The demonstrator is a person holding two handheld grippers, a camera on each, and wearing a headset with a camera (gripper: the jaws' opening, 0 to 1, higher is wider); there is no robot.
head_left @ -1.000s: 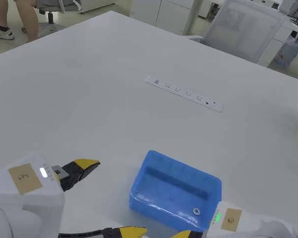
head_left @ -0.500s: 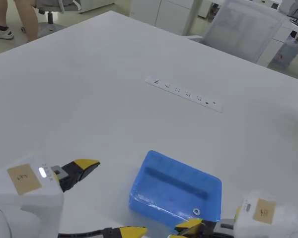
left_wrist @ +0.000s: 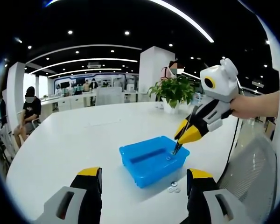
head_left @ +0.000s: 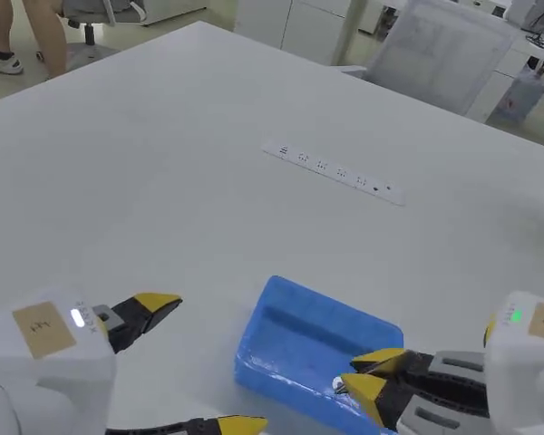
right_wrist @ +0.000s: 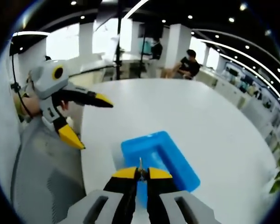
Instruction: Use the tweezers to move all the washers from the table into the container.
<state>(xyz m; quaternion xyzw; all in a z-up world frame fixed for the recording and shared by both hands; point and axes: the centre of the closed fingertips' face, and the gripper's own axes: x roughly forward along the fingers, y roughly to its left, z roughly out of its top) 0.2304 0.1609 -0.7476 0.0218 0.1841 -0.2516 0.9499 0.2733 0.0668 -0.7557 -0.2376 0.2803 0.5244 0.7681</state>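
Observation:
The blue container [head_left: 313, 349] sits on the white table near its front edge. In the left gripper view one washer [left_wrist: 168, 158] lies inside the container [left_wrist: 149, 158], and a small cluster of washers [left_wrist: 173, 188] lies on the table just in front of it. My right gripper [head_left: 372, 376] is shut on thin tweezers [right_wrist: 140, 163], whose tip [left_wrist: 176, 149] hangs over the container's corner. To the left of the container my left gripper [head_left: 198, 362] stands wide open with nothing between its fingers. Whether the tweezers carry a washer I cannot tell.
A white power strip [head_left: 334, 172] lies flat further back on the table [head_left: 163, 163]. Office chairs [head_left: 444, 54] stand beyond the far edge, and a person's legs [head_left: 36, 27] show at the top left. Seated people [left_wrist: 30, 112] are in the background.
My right gripper has swung out to the right, and its jaws with the tweezers have risen from the bottom edge over the container's near right corner. The left gripper has stayed put.

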